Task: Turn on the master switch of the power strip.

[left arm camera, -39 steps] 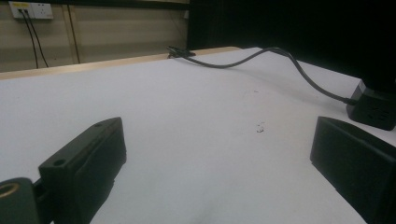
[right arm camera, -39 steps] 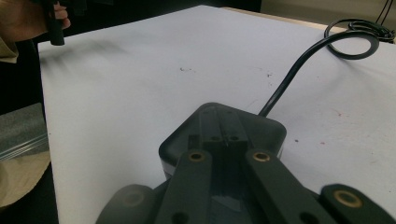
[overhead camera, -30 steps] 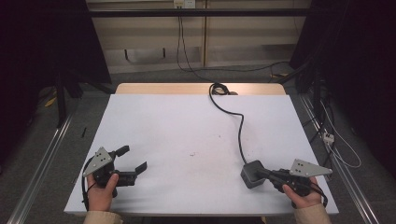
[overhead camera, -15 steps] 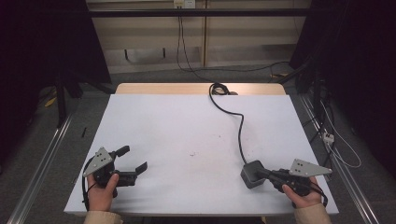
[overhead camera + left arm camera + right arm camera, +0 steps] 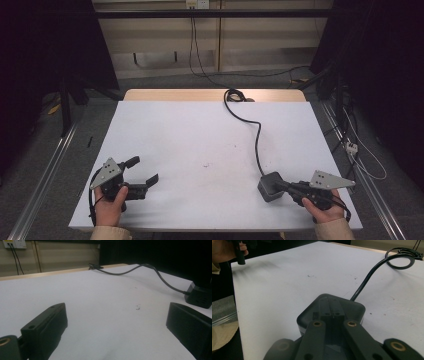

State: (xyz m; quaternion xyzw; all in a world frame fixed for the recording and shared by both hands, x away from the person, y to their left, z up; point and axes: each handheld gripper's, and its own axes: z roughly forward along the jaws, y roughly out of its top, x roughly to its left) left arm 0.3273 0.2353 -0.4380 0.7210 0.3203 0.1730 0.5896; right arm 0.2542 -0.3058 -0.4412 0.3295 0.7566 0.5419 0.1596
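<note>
- Right gripper (image 5: 281, 186), jaws pressed together, is being rested against the adapter (image 5: 270, 185) by the desk's (image 5: 165, 130) near right corner.
- Left gripper (image 5: 141, 174), spread and empty, is being held well apart at the near left corner.
- Adapter's cable (image 5: 258, 140) is being trailed toward the far edge.

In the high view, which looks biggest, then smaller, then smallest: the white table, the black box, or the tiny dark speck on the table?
1. white table
2. black box
3. dark speck, barely visible

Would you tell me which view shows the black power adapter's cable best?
The high view: the cable runs whole from the adapter to the table's far edge. The left gripper view shows it sidelong, the right gripper view its far loop.
</note>
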